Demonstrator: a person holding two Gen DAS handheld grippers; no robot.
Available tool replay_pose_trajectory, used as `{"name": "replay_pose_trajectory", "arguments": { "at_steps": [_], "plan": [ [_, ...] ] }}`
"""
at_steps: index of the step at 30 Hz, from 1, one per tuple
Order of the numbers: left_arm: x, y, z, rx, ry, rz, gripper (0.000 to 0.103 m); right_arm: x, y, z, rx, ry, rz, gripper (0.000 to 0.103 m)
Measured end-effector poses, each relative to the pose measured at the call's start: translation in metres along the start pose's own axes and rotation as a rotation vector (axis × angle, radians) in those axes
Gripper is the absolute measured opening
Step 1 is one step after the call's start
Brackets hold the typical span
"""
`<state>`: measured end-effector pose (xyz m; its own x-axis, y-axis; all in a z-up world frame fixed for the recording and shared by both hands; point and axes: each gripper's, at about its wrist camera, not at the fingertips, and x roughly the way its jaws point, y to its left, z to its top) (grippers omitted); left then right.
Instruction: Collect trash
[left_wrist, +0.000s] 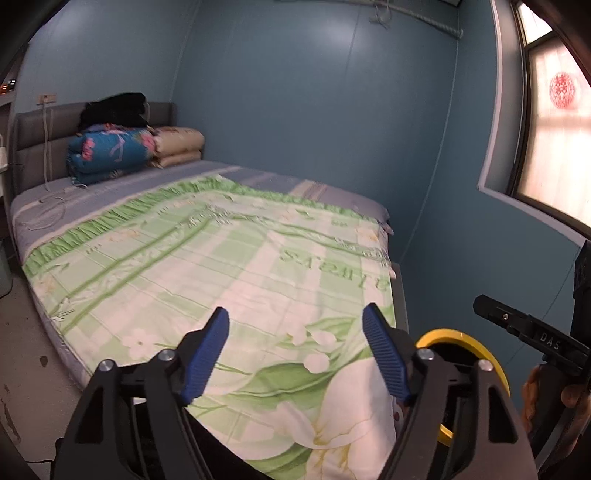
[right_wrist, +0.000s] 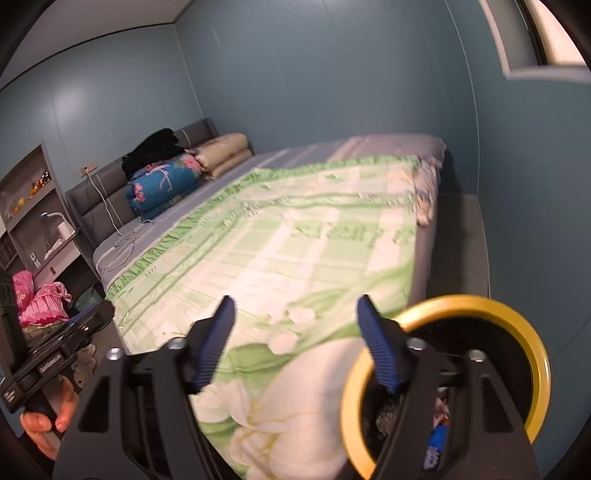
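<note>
At the foot of the bed (right_wrist: 295, 229), a yellow-rimmed trash bin (right_wrist: 532, 354) stands on the floor, wrappers (right_wrist: 437, 441) inside. Above it the right gripper (right_wrist: 295, 339) and left gripper (left_wrist: 295, 350) hang spread and empty over the green floral bedspread (left_wrist: 207, 266).

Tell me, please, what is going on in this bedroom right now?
A person is collecting trash with a handheld gripper in each hand. Both the left gripper and the right gripper are open and empty above the foot of the bed, over the green floral bedspread. A yellow-rimmed bin stands beside the bed's corner with some rubbish already in it. No loose trash shows on the bed; folded quilts sit by the headboard.
</note>
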<state>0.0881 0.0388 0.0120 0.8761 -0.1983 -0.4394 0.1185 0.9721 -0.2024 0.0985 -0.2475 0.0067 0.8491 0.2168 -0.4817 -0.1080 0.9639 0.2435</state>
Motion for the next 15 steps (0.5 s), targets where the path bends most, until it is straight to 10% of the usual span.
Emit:
{"name": "replay_pose_trajectory", "arguments": {
  "at_steps": [4,15],
  "plan": [
    [-0.031,0.006,0.000,-0.005,-0.079,0.036,0.089,-0.019,0.028,-0.005,-0.021,-0.102,-0.004,0.095],
    [-0.079,0.000,-0.012,0.033,-0.229,0.116,0.095,-0.051,0.067,-0.023,-0.054,-0.256,-0.041,0.095]
  ]
}}
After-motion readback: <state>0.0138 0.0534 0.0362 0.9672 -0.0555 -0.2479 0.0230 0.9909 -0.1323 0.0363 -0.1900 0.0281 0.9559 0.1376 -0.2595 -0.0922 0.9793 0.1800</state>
